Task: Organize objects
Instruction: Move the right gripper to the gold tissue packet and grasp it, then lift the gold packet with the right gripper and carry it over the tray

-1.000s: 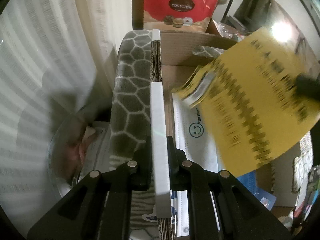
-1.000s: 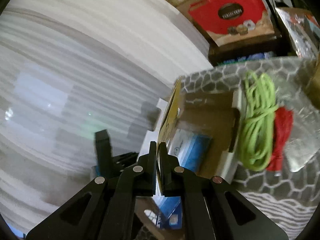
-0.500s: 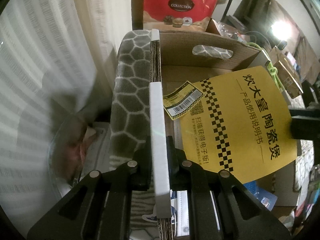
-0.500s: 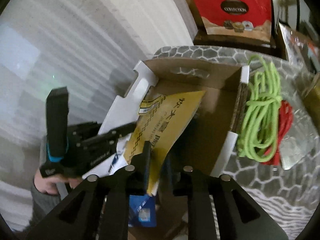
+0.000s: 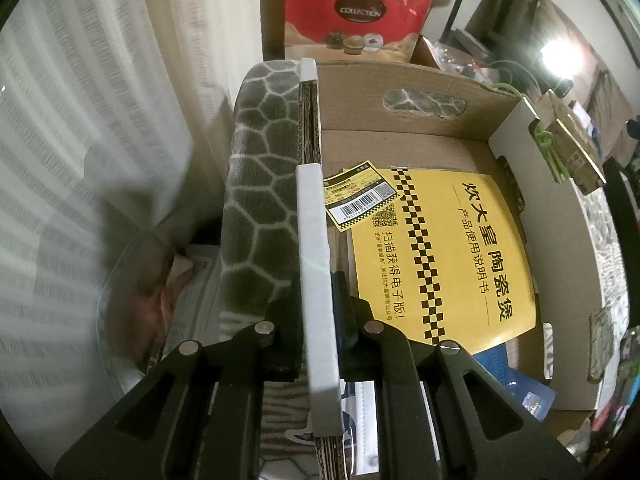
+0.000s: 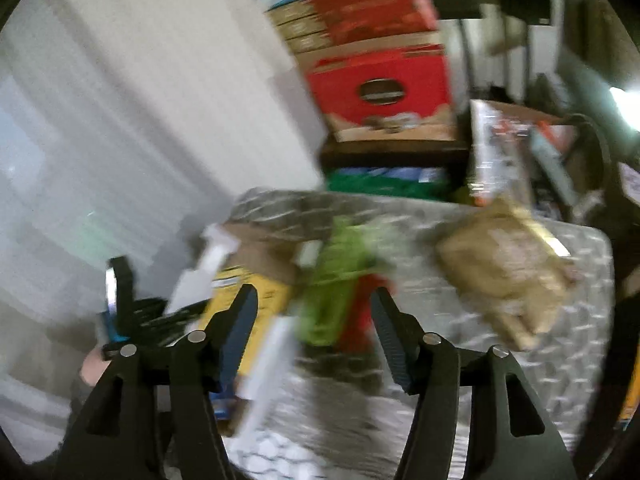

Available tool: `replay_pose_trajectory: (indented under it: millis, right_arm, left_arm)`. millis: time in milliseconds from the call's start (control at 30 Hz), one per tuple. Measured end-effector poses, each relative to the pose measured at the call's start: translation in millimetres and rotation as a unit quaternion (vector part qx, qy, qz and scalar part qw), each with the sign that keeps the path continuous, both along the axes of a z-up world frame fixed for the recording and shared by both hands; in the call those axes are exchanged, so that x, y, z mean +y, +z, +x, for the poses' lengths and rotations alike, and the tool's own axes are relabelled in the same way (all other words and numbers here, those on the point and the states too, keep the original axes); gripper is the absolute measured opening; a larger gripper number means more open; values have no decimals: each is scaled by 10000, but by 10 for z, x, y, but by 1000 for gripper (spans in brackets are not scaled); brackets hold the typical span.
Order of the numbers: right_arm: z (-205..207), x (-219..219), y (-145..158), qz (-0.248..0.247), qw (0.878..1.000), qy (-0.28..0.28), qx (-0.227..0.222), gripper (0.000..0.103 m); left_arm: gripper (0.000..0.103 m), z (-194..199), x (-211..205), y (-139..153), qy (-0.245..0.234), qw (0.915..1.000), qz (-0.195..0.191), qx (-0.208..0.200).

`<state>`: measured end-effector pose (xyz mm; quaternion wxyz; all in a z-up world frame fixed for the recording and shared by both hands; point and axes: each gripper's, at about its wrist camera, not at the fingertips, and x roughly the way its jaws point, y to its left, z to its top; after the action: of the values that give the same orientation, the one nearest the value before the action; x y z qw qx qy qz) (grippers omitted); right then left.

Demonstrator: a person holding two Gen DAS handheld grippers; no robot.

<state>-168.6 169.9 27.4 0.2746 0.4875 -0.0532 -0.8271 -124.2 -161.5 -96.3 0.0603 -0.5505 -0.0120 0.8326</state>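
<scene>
My left gripper [image 5: 318, 280] is shut on the white-faced side wall [image 5: 312, 240] of an open cardboard box [image 5: 420, 104]. A yellow leaflet with black checks and Chinese print [image 5: 444, 252] lies flat inside the box, over a small yellow barcode tag [image 5: 358, 196] and white and blue packets. My right gripper [image 6: 314, 300] is open and empty, above the table and back from the box. Its view is blurred; the box [image 6: 256, 256], the leaflet [image 6: 248, 304], a green rope coil [image 6: 332, 280] and a red bundle [image 6: 364, 316] show ahead of it.
The box sits on a grey honeycomb-pattern cloth [image 5: 260, 184]. A tan packet [image 6: 504, 264] lies on the cloth at right. A red COLLECTION bag [image 5: 356, 12] and stacked cartons stand behind. A white curtain [image 5: 80, 140] hangs at left. A glass bowl [image 5: 132, 300] sits below left.
My right gripper carried the yellow leaflet over the box, laid it flat inside, opened, and has pulled back and up to the right. My left gripper stayed clamped on the box wall.
</scene>
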Motion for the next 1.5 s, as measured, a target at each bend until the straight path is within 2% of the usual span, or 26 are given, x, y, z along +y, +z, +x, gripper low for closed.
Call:
replay_pose_trajectory:
  millis: [233, 433, 700, 833, 933, 1000, 1100, 1200, 1300, 1500]
  right_arm:
    - [-236, 730, -114, 354, 9966, -744, 25, 71]
    - [-435, 1133, -377, 434, 9901, -1323, -186, 71]
    - [-598, 1330, -770, 462, 9811, -1799, -551, 71]
    - [-646, 1388, -912, 308, 9763, -2035, -678, 71]
    - [-676, 1436, -991, 162, 9720, -2234, -711, 63]
    - [-695, 1455, -1036, 79, 9697, -2325, -739, 49]
    - [-697, 1499, -1074, 54, 9669, -2463, -665, 34]
    - [-688, 1577, -1068, -133, 9651, -2543, -612, 25]
    - [-663, 1621, -1006, -142, 9648, -2586, -454, 19]
    - [-613, 1708, -774, -332, 9657, -2559, -288, 18]
  left_arm:
    - [11, 8, 29, 4, -6, 10000, -27, 3]
    - [11, 12, 41, 4, -7, 10000, -40, 7]
    - [11, 10, 38, 3, -11, 10000, -44, 9]
    - [11, 5, 34, 2, -14, 10000, -40, 8]
    - [11, 6, 34, 2, -14, 10000, -45, 9]
    - [11, 7, 35, 1, -11, 10000, -47, 11]
    - [11, 4, 35, 1, -9, 10000, -37, 8]
    - [11, 8, 36, 1, -11, 10000, -50, 11]
    - [11, 9, 37, 1, -3, 10000, -40, 10]
    - [11, 11, 38, 0, -2, 10000, -41, 10]
